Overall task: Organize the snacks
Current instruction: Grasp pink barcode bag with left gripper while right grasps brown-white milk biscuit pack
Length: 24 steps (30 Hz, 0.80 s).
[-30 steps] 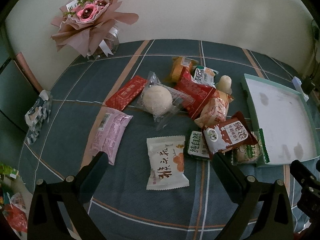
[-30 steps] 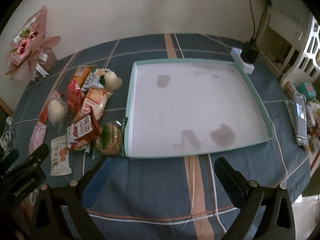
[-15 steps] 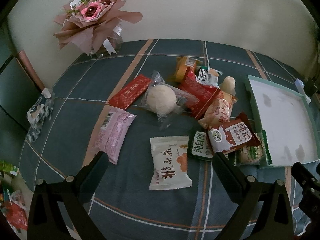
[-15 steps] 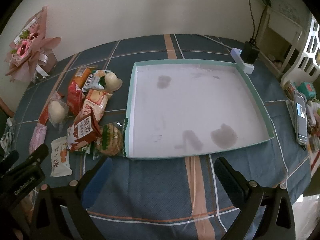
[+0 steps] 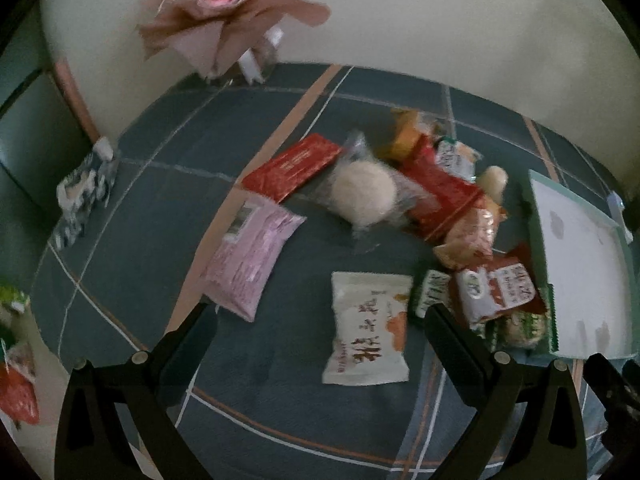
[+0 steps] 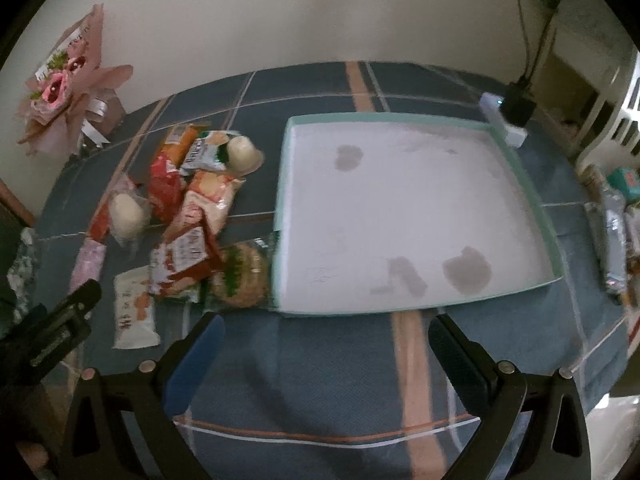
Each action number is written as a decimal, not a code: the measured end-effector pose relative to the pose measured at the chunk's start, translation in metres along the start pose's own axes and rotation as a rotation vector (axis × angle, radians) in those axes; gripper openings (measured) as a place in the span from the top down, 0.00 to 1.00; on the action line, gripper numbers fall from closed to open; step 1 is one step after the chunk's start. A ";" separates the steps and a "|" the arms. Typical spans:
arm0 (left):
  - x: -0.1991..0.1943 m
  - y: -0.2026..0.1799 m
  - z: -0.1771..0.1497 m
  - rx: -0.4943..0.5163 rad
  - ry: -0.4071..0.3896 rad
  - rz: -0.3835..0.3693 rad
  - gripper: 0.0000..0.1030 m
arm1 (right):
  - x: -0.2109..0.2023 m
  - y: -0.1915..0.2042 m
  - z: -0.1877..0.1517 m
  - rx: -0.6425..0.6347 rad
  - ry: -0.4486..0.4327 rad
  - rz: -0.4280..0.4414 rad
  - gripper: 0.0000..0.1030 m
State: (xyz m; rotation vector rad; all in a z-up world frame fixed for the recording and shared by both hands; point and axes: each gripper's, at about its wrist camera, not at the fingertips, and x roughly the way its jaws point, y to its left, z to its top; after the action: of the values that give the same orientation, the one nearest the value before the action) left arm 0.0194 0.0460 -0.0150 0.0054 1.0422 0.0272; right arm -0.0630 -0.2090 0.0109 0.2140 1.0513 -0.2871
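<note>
My left gripper (image 5: 320,316) hangs above the blue plaid cloth (image 5: 280,408) with its jaws spread wide and nothing between them. Just beyond its left finger lies the pink packet (image 5: 250,256); ahead between the fingers lies the white snack pack (image 5: 368,328), and past the right finger the heap of snacks (image 5: 452,216) runs up to the tray. My right gripper (image 6: 326,320) is likewise spread and holds nothing, the bare white tray (image 6: 520,168) straight ahead of it, the snack heap (image 6: 192,216) off to its left.
</note>
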 end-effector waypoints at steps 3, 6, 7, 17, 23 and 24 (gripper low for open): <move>0.009 0.007 0.001 -0.015 0.055 -0.003 0.00 | 0.003 0.006 0.003 0.028 0.016 0.077 0.00; 0.014 0.018 0.006 -0.019 0.074 0.014 0.00 | 0.003 0.014 0.006 0.030 0.003 0.125 0.00; 0.014 0.021 0.008 -0.017 0.063 0.019 0.00 | 0.003 0.017 0.008 0.024 -0.005 0.131 0.00; 0.040 0.076 0.030 -0.033 0.142 0.003 0.00 | 0.017 0.061 0.027 -0.090 -0.004 0.174 0.00; 0.062 0.086 0.037 -0.038 0.180 -0.027 0.00 | 0.036 0.086 0.032 -0.151 0.046 0.199 0.04; 0.067 0.086 0.038 -0.040 0.186 -0.034 0.00 | 0.039 0.088 0.032 -0.156 0.057 0.199 0.05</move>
State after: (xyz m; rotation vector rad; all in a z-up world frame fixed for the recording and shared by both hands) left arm 0.0837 0.1339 -0.0519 -0.0516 1.2271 0.0176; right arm 0.0105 -0.1414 -0.0045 0.1857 1.0939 -0.0195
